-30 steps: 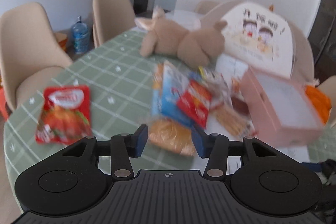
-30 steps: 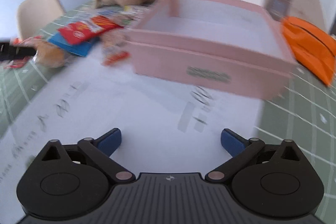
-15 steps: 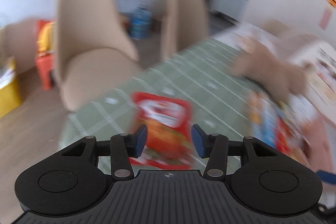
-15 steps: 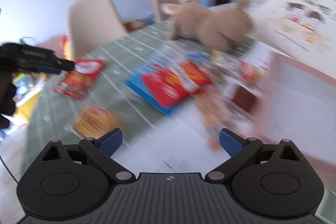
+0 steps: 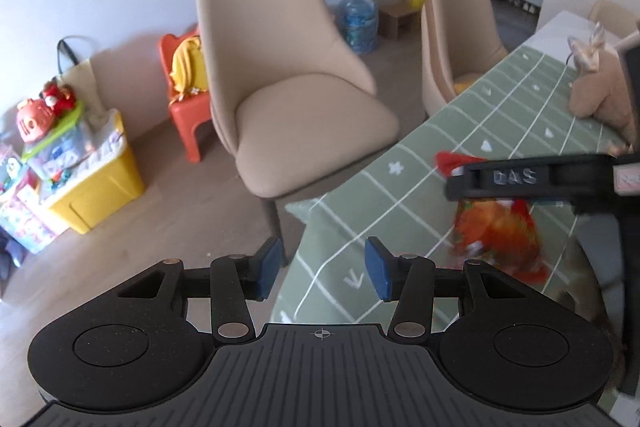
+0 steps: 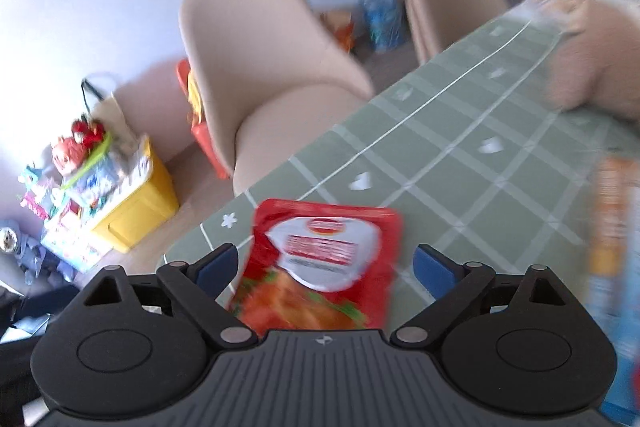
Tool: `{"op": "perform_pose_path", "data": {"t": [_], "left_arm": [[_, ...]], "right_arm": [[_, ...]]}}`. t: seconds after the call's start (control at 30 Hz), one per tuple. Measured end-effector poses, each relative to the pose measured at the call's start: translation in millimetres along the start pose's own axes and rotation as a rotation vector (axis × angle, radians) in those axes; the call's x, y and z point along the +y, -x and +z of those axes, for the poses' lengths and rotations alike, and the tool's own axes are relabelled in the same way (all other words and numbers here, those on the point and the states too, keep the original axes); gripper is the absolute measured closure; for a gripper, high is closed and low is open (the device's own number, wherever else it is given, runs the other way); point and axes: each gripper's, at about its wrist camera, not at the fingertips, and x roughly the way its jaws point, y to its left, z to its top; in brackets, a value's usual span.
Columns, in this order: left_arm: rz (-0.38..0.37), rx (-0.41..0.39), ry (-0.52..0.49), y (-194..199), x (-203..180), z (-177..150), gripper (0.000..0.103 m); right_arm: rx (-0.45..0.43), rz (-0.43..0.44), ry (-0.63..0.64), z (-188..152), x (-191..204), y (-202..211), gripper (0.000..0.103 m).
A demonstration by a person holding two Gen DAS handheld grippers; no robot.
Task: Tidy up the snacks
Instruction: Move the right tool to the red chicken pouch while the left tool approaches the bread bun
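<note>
Right now I have the right hand-held gripper [image 6: 324,265] spread wide over the red snack packet [image 6: 320,267], which lies flat on the green checked worktop [image 6: 460,155] at lower centre of the right wrist view, near the cloth's edge; its long axis runs up the frame, its white label end toward the top. The pads straddle it without touching. My left hand-held gripper [image 5: 322,269] is half spread and empty, at the cloth's edge in the lower middle.

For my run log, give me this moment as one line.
right hand-held gripper: open, red snack packet between jaws, untouched | left hand-held gripper: open, empty, at tablecloth edge | packet flat on cloth
</note>
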Motion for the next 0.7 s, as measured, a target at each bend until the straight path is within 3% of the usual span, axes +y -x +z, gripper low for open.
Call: {"op": "perform_pose_path", "data": {"t": [0.17,0.27,0.4,0.53,0.7], "left_arm": [[-0.062,0.018,0.012,5.2,-7.8,-3.7,0.051],[-0.161,0.030,0.017,8.9,-23.5,-6.8,0.052],[-0.318,0.070,-0.035,15.6,-59.5,-19.3,0.052],[-0.437,0.092,-0.114,30.8,-102.0,-35.8,0.052],[-0.544,0.111,-0.182,53.7,-142.8,-51.4,0.052]], "right_arm": [[0.064,-0.044,0.205,-14.2,5.8,5.6,0.015],[0.094,-0.025,0.207,-29.0,-19.9,30.3,0.023],[0.127,0.041,0.133,-42.7,-66.2,73.2,0.047],[0.111,-0.020,0.124,-64.4,-100.1,110.4,0.049],[0.059,-0.002,0.043,-99.0,-143.1,151.7,0.044]]}}
